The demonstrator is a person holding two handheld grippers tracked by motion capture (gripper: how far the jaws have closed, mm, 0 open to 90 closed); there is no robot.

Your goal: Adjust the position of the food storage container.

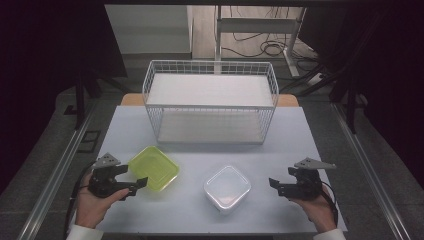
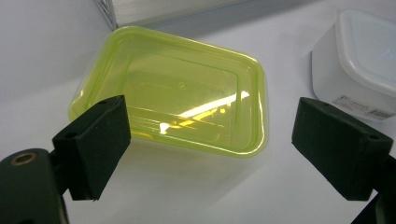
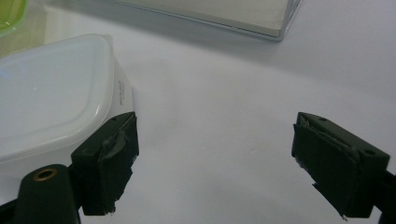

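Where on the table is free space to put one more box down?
Bare patches: between the wire rack and the white container, and the table right of the rack. It is crowded near the green container by the left gripper.

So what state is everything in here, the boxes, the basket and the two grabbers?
Green box: lidded, flat on the table, untouched.
White box: lid on, upright, untouched.
Basket: on its side, open face toward the person, nothing on either shelf.
Left gripper: open, holding nothing, beside the green box.
Right gripper: open, holding nothing, beside the white box.
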